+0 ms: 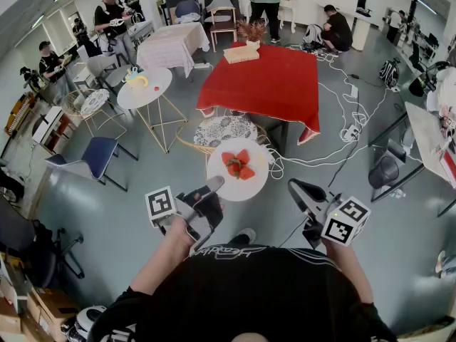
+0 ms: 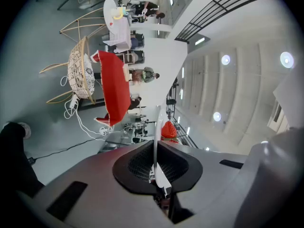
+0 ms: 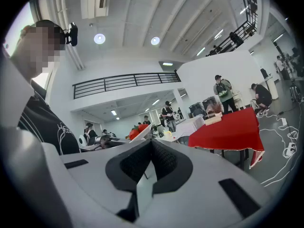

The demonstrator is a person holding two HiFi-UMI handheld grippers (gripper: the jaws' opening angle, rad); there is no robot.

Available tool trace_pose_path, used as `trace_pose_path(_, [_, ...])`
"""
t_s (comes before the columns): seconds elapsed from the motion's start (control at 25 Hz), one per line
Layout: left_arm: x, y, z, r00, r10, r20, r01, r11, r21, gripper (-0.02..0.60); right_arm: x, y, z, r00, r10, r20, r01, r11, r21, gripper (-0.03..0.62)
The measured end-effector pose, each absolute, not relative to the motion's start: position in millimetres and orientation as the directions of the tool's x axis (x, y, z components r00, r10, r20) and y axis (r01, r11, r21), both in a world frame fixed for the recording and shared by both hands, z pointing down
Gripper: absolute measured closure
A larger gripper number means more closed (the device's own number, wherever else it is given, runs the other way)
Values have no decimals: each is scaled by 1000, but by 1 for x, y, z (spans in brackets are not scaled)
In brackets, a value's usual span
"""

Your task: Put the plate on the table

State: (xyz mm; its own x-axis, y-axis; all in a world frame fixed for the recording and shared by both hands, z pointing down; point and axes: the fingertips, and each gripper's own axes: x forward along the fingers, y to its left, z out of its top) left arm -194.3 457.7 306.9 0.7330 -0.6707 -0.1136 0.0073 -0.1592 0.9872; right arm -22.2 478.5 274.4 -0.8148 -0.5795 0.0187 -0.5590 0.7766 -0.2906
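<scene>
A white plate (image 1: 246,184) with red strawberries (image 1: 237,164) hangs in the air in front of me, above the floor. My left gripper (image 1: 216,184) is shut on the plate's near left rim. In the left gripper view the plate (image 2: 157,127) shows edge-on between the pads, strawberries (image 2: 169,129) beyond it. My right gripper (image 1: 293,185) is to the right of the plate, apart from it, jaws together and empty. From the right gripper (image 3: 151,144) the plate (image 3: 141,133) is seen ahead. The red-clothed table (image 1: 271,84) stands farther off.
A wicker chair with a patterned cushion (image 1: 224,130) stands between me and the red table. A box and a plant (image 1: 242,52) sit at the table's far edge. A round white side table (image 1: 146,87), a blue chair (image 1: 92,155), floor cables (image 1: 342,134) and several people surround it.
</scene>
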Motion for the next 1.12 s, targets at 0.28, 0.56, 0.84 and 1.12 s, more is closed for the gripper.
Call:
trace_pose_path(0.28, [-177, 468, 309, 746, -658, -103, -7, -162, 987, 561, -6, 487, 274, -808, -589, 3, -562, 770, -302, 588])
trace_pose_path(0.56, [-165, 469, 309, 745, -662, -85, -32, -162, 986, 561, 1, 485, 281, -817, -577, 11, -550, 772, -319, 588])
trace_pose_path(0.84, [-160, 455, 325, 747, -662, -65, -48, -152, 987, 561, 2, 468, 303, -818, -573, 48, -553, 760, -342, 586])
trace_pose_path(1.12, [-148, 402, 343, 750, -657, -78, -20, -140, 990, 561, 11, 420, 324, -816, -569, 100, -565, 748, -348, 586])
